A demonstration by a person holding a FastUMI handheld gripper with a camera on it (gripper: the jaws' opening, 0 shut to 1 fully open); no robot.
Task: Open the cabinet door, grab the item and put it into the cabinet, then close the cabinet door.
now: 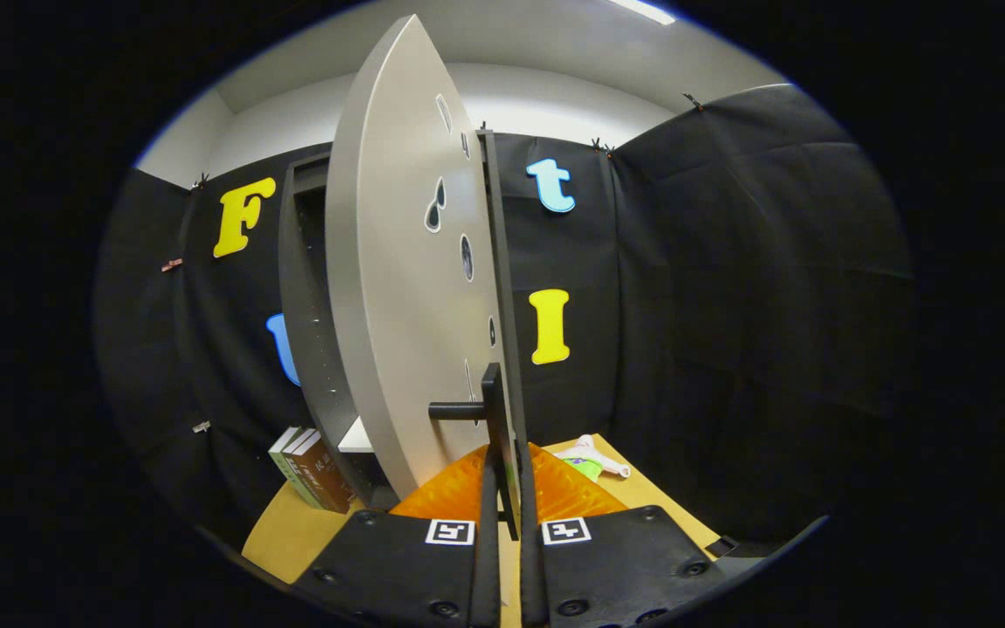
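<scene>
The cabinet (304, 288) is a dark box standing on the table, and its grey door (398, 296) is swung partly open toward me. The door's edge faces me, and a sliver of the dark inside with a pale shelf (356, 436) shows to its left. A black bar handle (491, 406) sticks out low on the door. My gripper (509, 480) is shut on the lower end of this handle, one finger on each side. A white and green item (588, 458) lies on the table just beyond my fingers, right of the door.
Two or three books (311, 471) stand leaning beside the cabinet's left foot. The yellow-brown table (289, 536) runs under the cabinet and out to both sides. Black cloth walls close the booth behind and to the right.
</scene>
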